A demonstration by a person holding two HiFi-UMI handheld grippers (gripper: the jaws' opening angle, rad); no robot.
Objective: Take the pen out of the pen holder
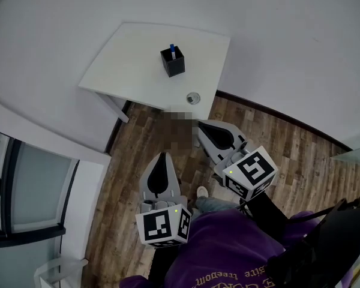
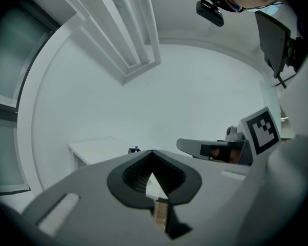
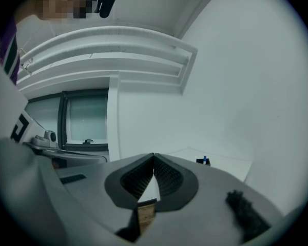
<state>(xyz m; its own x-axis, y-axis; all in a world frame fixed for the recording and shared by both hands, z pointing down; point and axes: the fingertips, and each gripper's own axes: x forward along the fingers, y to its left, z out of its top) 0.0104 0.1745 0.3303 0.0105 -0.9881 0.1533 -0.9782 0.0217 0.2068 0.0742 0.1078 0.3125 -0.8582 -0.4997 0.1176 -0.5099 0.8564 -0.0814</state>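
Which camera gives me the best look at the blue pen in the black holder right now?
The head view: from above, the blue pen stands upright in the square black pen holder on the white table, with nothing blocking it. Both gripper views show only a tiny, distant blue speck.

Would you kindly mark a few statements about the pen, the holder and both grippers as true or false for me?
1. The pen stands in the holder. True.
2. The holder lies tipped over. False: it stands upright on the table.
3. The left gripper holds the pen. False: its jaws are together with nothing between them.
4. The right gripper is shut. True.
5. Both grippers are over the wooden floor, short of the table. True.
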